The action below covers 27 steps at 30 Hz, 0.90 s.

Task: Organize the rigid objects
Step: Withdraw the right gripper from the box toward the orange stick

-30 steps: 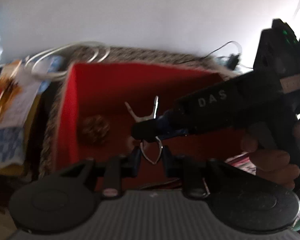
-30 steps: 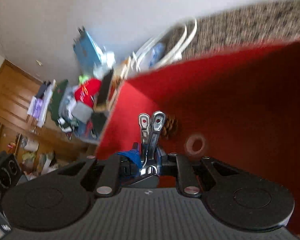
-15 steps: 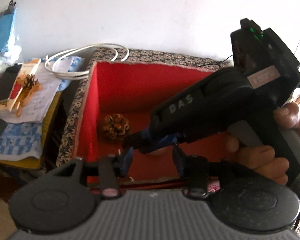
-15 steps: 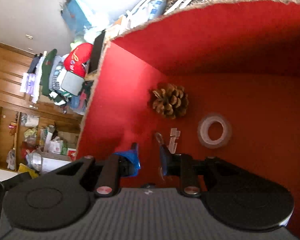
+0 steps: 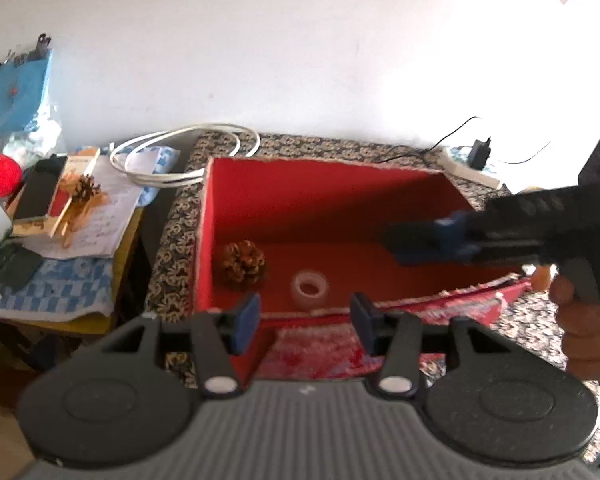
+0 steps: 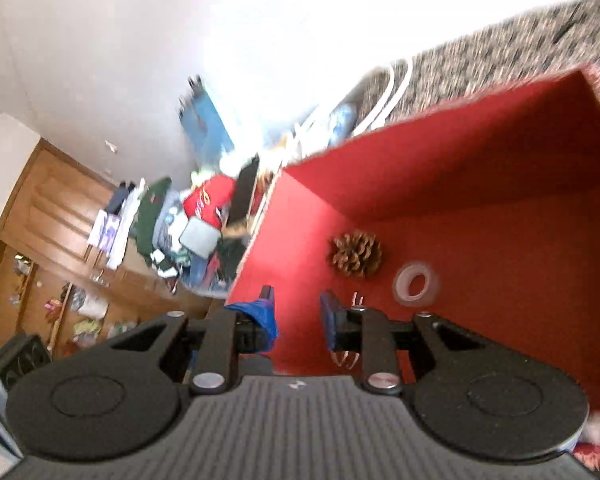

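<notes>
A red open box [image 5: 324,196] stands on a patterned cloth; it also shows in the right wrist view [image 6: 500,208]. Inside it lie a pine cone [image 5: 244,267] [image 6: 357,254], a clear tape roll [image 5: 310,289] [image 6: 415,282] and a metal clip [image 6: 350,354], mostly hidden behind my right finger. My left gripper [image 5: 304,322] is open and empty at the box's near wall. My right gripper [image 6: 298,322] is open and empty above the box's left part; it shows in the left wrist view [image 5: 440,236] over the box's right side.
A side table at the left holds a phone [image 5: 40,194], papers, a second pine cone [image 5: 85,189] and a white cable [image 5: 180,152]. A power strip [image 5: 472,168] lies behind the box. A red cloth [image 5: 340,344] lies at the box's front. Wooden cupboards [image 6: 52,240] show far off.
The right gripper held the metal clip over the box, opened and let it drop inside. Both grippers have since pulled back from the box, the right one to the right.
</notes>
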Motion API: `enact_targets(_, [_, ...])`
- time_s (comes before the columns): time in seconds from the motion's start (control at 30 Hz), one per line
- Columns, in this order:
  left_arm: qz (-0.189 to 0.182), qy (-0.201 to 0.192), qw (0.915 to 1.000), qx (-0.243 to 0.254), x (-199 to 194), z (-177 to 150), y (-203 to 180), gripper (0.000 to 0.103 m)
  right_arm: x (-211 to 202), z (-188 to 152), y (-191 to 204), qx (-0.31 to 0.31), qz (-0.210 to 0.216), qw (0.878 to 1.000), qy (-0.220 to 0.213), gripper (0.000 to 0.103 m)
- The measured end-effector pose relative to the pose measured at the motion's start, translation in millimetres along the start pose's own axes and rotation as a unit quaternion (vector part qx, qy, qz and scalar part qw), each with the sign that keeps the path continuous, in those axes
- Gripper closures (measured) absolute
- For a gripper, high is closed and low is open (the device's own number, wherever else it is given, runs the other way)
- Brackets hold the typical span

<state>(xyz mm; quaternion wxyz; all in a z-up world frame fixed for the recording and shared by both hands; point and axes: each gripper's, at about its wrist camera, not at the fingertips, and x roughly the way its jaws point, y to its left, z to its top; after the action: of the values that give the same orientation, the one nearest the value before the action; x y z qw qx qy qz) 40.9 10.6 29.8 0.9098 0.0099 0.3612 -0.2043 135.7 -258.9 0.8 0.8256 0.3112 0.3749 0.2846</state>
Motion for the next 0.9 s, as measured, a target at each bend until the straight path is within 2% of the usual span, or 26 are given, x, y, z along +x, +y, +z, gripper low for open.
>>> enact_targets(0.1, [-0.002,-0.006,0.9999,0.01,-16.7,-14.4,-1.3,0.052,-30.9,-25.7,3.0,-0.002,-0.001,1.0,-0.03,0.094])
enact_targets(0.23, [-0.034,0.021,0.9988,0.03,-22.5,-40.5,-2.6,0.049,-55.8,-61.5,-4.0,0.022,-0.029,0.998,-0.046,0.094])
enact_targets(0.47, [-0.051,0.082,0.9916,0.086,-11.1,-93.8,-15.1,0.048,-56.8,-118.3,-31.3,0.1,-0.093,0.991,-0.015,0.094])
enact_targets(0.67, [-0.052,0.119,0.9868,0.097,7.1,-129.3,-15.1,0.048,-46.4,-142.3,-33.0,0.13,-0.102,0.986,0.013,0.094])
enact_targets(0.9, [-0.047,0.125,0.985,0.109,23.7,-139.8,-20.9,0.048,-31.2,-155.2,-34.6,0.145,-0.106,0.983,0.029,0.095])
